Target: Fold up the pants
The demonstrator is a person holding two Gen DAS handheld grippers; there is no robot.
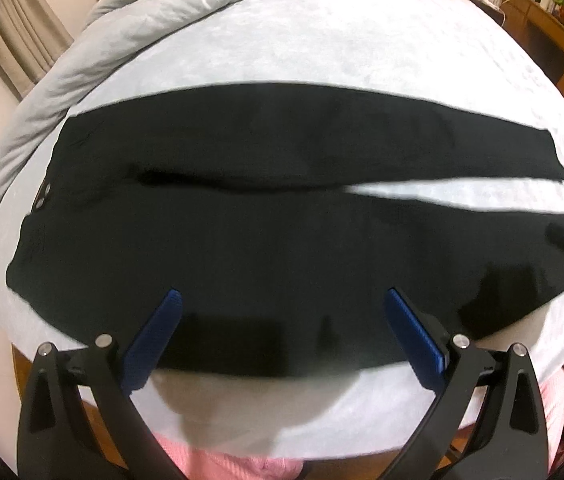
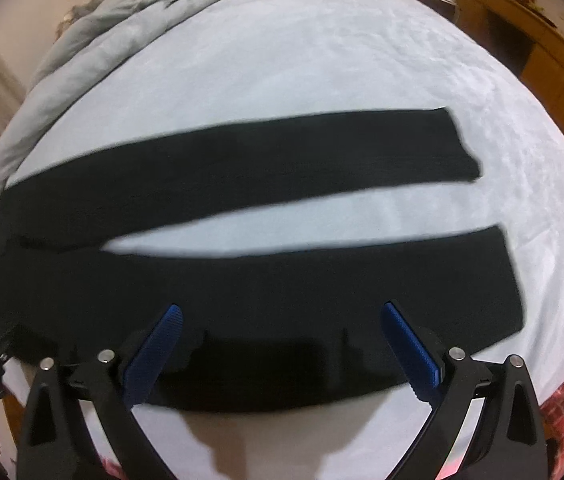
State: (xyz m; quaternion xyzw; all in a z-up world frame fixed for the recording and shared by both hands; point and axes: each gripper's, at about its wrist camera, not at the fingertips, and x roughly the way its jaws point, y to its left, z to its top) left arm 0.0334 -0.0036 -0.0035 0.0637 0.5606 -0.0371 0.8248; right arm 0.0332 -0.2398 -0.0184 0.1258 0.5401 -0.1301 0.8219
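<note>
Black pants [image 1: 241, 216] flat on the bed [image 1: 322, 40], legs parted. Left claw [image 1: 282, 296] and right claw [image 2: 279, 312]: both spread wide, released, empty, above the pants' near edge.

Black grippers [image 1: 282, 296], blue ribbed pads [image 1: 414, 336]; pink clothing [image 1: 217, 460], possibly pyjamas

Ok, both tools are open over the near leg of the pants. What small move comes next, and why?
Probably lower both tools onto the near leg's near edge and close on it. The black pants lie flat and unfolded on the bed, legs split apart, and the left tool and right tool hover open, holding nothing.
</note>
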